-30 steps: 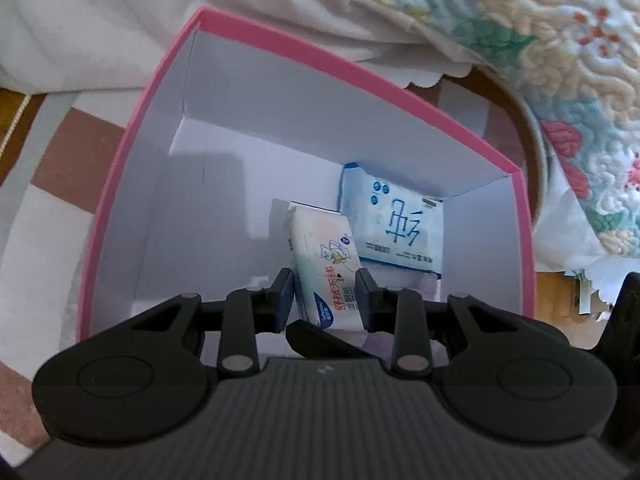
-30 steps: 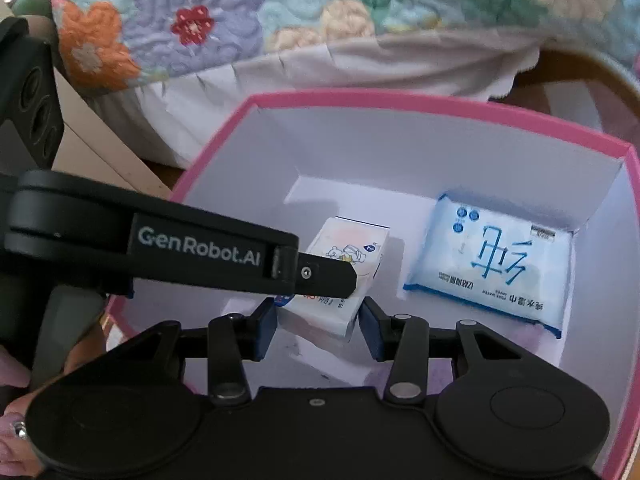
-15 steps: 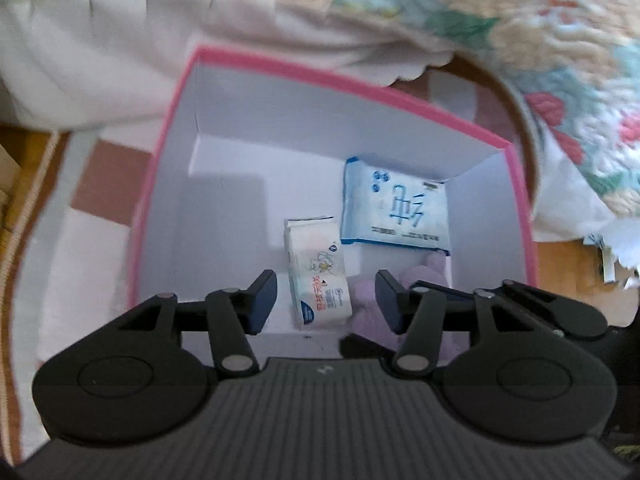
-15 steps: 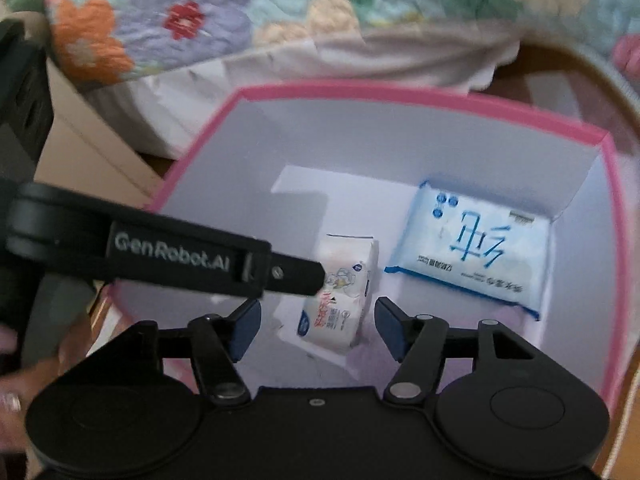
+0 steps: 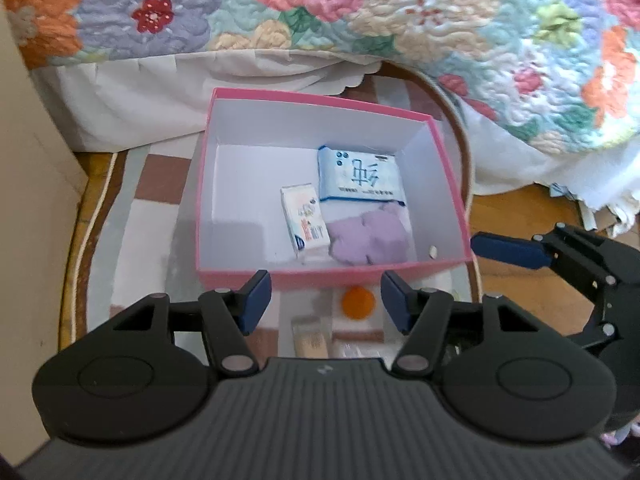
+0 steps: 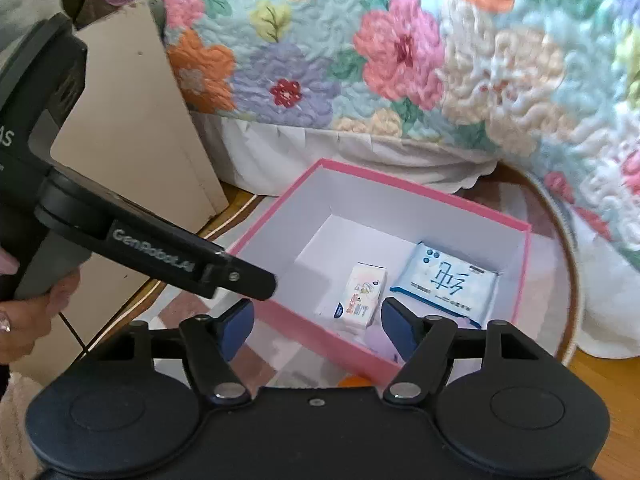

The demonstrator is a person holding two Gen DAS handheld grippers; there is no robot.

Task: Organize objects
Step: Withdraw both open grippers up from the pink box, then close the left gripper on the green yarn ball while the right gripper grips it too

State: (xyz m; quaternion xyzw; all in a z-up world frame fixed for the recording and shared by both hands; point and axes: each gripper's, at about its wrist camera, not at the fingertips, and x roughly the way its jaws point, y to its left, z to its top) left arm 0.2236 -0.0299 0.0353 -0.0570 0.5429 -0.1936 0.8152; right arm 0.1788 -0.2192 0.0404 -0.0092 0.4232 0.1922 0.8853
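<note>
A pink box with white inside sits on a checked rug; it also shows in the right wrist view. In it lie a small tissue pack, a blue wet-wipes pack and a lilac cloth. My left gripper is open and empty, above the box's near wall. My right gripper is open and empty, above the near wall too. An orange ball and a small beige pack lie on the rug before the box.
A flowered quilt with a white skirt hangs behind the box. A beige panel stands at the left. The right gripper's finger shows to the right of the box. Wooden floor lies to the right.
My left gripper opened and let go of the tissue pack, which now lies in the box. Both grippers drew back and up, out of the box.
</note>
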